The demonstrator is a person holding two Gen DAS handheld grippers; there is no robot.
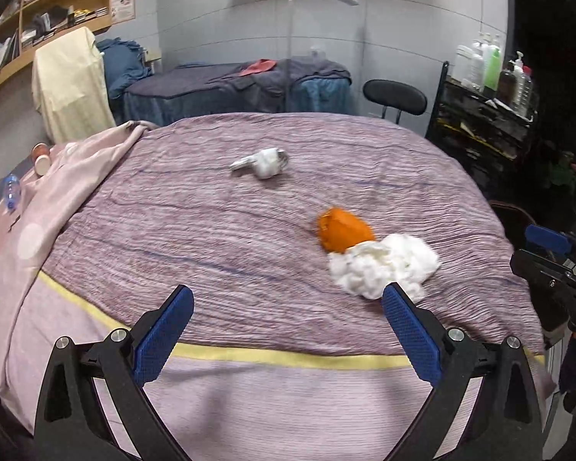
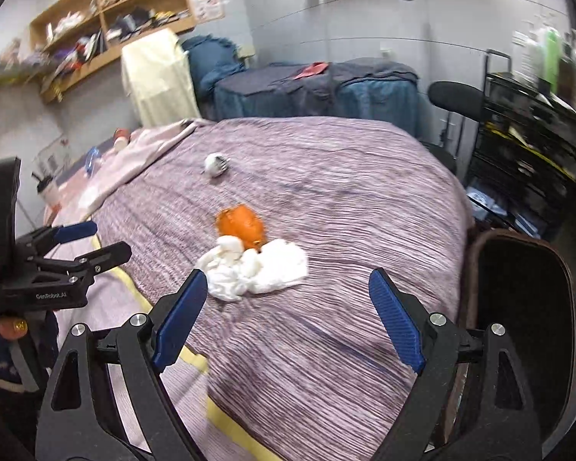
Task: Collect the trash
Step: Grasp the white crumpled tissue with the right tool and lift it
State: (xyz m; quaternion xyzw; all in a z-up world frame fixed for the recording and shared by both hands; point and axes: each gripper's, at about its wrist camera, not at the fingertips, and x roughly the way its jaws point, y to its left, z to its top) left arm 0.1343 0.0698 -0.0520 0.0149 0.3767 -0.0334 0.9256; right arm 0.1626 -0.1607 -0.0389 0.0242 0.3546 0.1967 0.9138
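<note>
left gripper (image 2: 76,240) reads "GenRobot.AI", jaws apart.

orange peel (image 1: 343,230), white tissue (image 1: 384,263), crumpled wrapper (image 1: 263,162)

My right gripper (image 2: 284,305) hangs over the bed's purple striped cover (image 2: 345,211), blue-padded fingers (image 2: 180,319) spread wide with nothing between them. A crumpled white tissue wad (image 2: 257,271) lies just ahead, touching an orange rounded peel-like piece (image 2: 240,226) behind it. A small white crumpled scrap (image 2: 215,164) lies farther back. My left gripper (image 2: 84,240) appears at left. A dark bin (image 2: 518,307) stands beside the bed at right.
</note>
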